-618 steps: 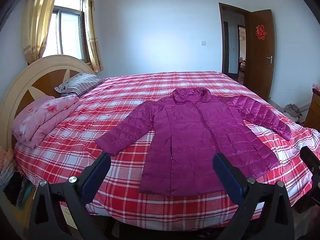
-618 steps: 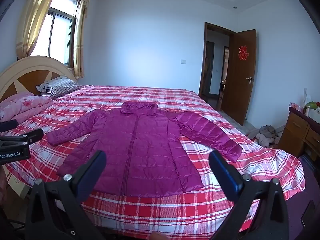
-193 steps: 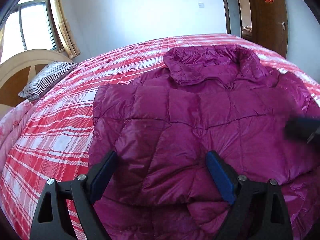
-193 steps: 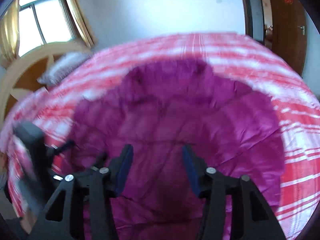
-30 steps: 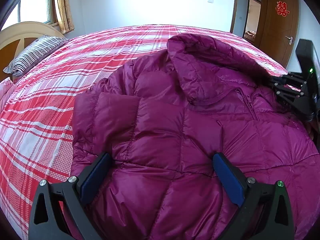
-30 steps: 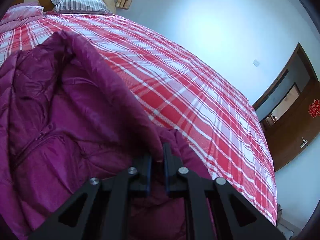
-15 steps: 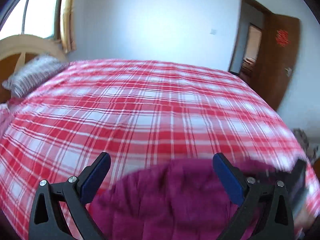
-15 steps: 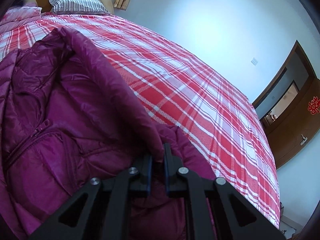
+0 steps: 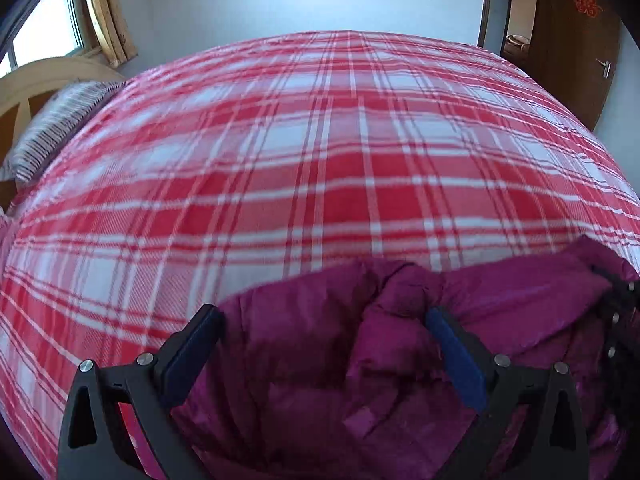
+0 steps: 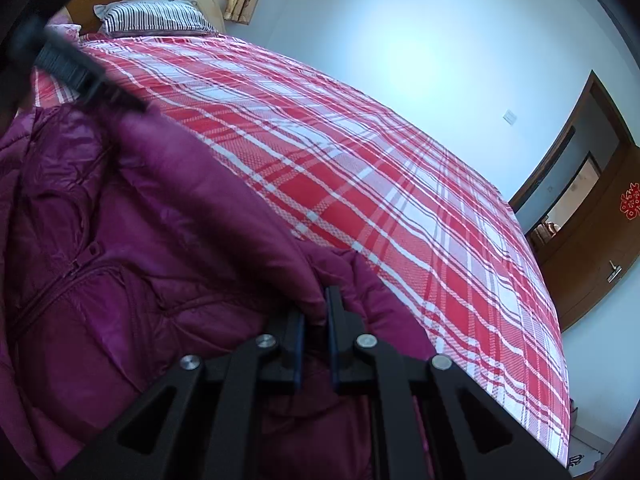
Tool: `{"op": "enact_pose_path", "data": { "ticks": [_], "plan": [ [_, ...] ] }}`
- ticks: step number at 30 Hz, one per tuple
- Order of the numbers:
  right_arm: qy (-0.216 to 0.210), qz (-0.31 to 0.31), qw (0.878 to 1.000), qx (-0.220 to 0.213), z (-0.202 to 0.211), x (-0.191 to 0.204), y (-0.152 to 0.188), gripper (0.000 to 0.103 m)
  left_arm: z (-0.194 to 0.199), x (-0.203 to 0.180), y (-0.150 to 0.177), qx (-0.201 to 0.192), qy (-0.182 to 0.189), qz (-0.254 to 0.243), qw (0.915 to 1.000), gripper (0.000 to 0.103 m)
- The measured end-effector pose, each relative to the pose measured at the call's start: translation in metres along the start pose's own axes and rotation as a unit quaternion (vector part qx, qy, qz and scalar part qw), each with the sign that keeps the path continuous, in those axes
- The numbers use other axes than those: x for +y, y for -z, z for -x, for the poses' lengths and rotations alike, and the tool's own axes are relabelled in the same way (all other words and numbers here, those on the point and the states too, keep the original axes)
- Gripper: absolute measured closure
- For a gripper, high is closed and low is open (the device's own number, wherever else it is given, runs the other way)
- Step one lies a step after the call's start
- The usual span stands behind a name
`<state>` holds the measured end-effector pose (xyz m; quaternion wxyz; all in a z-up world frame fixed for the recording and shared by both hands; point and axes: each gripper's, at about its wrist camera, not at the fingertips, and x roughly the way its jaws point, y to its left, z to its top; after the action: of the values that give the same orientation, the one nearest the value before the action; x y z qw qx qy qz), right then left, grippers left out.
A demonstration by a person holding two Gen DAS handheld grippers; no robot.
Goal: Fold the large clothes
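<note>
Right now my right gripper (image 10: pixel 316 312) is clenched on the collar edge of the purple jacket (image 10: pixel 132 240), which lies bunched on the plaid bed (image 10: pixel 360 184). That collar runs up-left from the pinch toward my left gripper (image 9: pixel 320 328), whose jaws stand wide apart with nothing pressed between them, poised over the other collar end. Both grippers point steeply down; I judge the left one nearer the free end.
</note>
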<state>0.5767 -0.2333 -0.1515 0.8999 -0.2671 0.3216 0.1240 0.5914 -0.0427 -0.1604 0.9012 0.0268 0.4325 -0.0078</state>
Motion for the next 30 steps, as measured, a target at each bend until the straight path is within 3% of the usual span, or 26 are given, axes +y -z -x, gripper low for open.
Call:
{"op": "enact_pose_path", "data": {
  "ticks": [7,9,11,13,15,17,20,22,26,28,30],
  "plan": [
    [0.008,0.012,1.0,-0.003,0.005,0.004,-0.001,0.089,0.001,-0.008,0.015,-0.019,-0.02,-0.009,0.9996,0.001],
    [-0.021,-0.004,1.0,0.004,0.013,-0.003,-0.004,0.086,0.0,-0.004,0.015,-0.022,-0.018,-0.005,0.9996,0.001],
    [-0.071,-0.054,0.996,-0.01,0.029,-0.019,-0.006,0.073,0.0,-0.001,0.017,-0.028,-0.012,0.003,0.9995,0.001],
    [-0.117,-0.127,0.984,-0.032,0.05,-0.044,-0.008,0.066,-0.002,-0.001,0.018,-0.032,-0.011,0.004,0.9994,0.001],
    [-0.124,-0.187,0.974,-0.043,0.059,-0.062,-0.015,0.065,-0.002,-0.003,0.018,-0.034,-0.013,0.003,0.9993,0.001],
    [-0.109,-0.24,0.964,-0.026,0.055,-0.078,-0.025,0.064,-0.001,-0.003,0.018,-0.037,-0.015,0.001,0.9992,0.001],
    [-0.131,-0.307,0.942,0.02,0.031,-0.087,-0.039,0.063,0.0,-0.004,0.018,-0.038,-0.014,0.0,0.9992,0.001],
    [-0.129,-0.298,0.945,0.032,0.023,-0.078,-0.045,0.063,0.0,-0.004,0.019,-0.039,-0.014,-0.002,0.9991,0.001],
    [-0.13,-0.223,0.964,0.062,0.013,-0.038,-0.042,0.067,0.008,-0.004,0.02,-0.047,-0.011,-0.005,0.9988,0.001],
    [-0.105,-0.175,0.975,0.084,0.007,-0.019,-0.032,0.069,0.02,-0.002,0.019,-0.066,-0.006,0.003,0.9978,0.001],
    [-0.099,-0.164,0.978,0.081,0.008,-0.013,-0.019,0.069,0.039,0.002,0.015,-0.095,0.011,0.023,0.9952,0.001]
  ]
}}
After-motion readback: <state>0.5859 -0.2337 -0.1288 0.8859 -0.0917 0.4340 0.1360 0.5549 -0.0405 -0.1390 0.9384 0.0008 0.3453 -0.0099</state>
